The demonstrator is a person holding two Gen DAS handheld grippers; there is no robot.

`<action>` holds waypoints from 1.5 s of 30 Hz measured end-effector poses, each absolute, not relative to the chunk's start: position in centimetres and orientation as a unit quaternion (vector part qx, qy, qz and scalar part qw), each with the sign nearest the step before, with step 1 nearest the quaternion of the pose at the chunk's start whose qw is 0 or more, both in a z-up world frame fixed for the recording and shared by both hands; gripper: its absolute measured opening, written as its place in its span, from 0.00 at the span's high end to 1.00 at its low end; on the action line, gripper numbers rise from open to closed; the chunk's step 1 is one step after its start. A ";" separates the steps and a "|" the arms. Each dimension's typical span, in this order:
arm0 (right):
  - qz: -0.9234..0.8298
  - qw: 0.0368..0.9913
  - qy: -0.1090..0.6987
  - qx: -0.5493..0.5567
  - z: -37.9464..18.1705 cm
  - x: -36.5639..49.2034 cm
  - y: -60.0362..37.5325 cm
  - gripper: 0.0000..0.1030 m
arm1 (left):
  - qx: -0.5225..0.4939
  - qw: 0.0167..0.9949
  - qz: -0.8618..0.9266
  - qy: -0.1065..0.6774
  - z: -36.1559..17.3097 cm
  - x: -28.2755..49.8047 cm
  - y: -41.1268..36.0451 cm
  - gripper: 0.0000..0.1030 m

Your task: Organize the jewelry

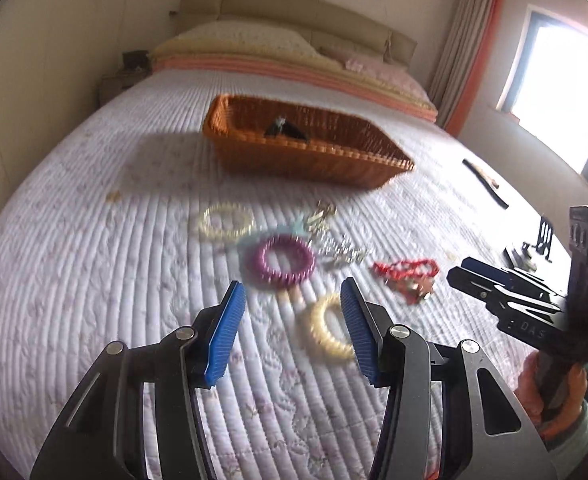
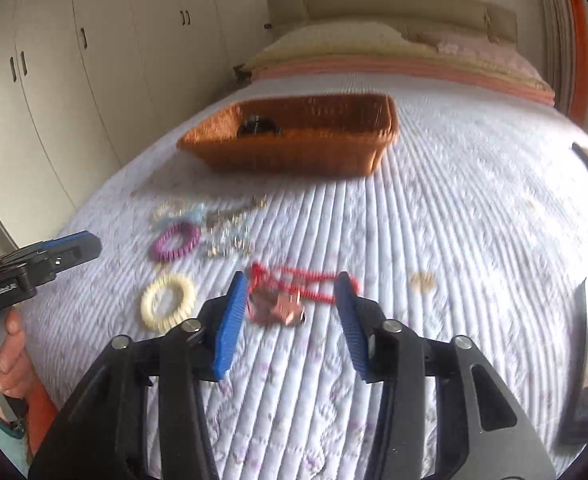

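Red necklace (image 2: 302,284) stretched left-right

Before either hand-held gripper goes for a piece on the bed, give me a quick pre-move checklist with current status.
1. Left hand-held gripper open and empty: ok.
2. Right hand-held gripper open and empty: ok.
3. Red necklace lined up between the right blue pads: ok, though blurred.
4. Cream coil bracelet centred in the left one: not ok, it sits by the right-side pad.
5. Wicker basket open-topped, with room: ok; one dark item inside.
6. Silver chain pile untangled: cannot tell.
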State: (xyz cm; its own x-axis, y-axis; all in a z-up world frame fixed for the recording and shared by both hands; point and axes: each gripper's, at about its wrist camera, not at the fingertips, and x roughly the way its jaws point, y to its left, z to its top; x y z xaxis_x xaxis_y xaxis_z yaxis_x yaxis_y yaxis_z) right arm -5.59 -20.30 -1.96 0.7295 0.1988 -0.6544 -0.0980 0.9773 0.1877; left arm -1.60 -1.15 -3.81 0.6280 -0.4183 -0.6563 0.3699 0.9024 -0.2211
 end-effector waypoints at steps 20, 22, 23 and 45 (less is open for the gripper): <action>0.076 0.913 0.400 0.011 -4.8 -3.5 -18.1 0.80 | 0.048 0.897 -0.185 0.397 -7.7 -1.1 -4.7 0.64; 0.070 0.915 0.398 0.007 -4.7 -3.9 -18.0 0.80 | 0.058 0.899 -0.180 0.394 -7.7 -1.4 -4.9 0.67; 0.065 0.916 0.397 0.006 -4.6 -4.1 -18.1 0.80 | 0.059 0.900 -0.181 0.392 -7.7 -1.6 -5.0 0.70; 0.055 0.951 0.292 0.090 5.6 -3.6 -21.7 0.80 | 0.008 0.944 -0.208 0.255 1.3 -1.1 -4.0 0.92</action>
State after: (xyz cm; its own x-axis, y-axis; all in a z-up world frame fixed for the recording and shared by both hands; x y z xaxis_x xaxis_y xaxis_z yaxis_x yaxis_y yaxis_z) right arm -3.62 -21.68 5.63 0.8233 0.1576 -0.5453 -0.0528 0.9778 0.2029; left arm -1.05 -4.02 1.25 0.7831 -0.3889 -0.4854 0.3970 0.9133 -0.0912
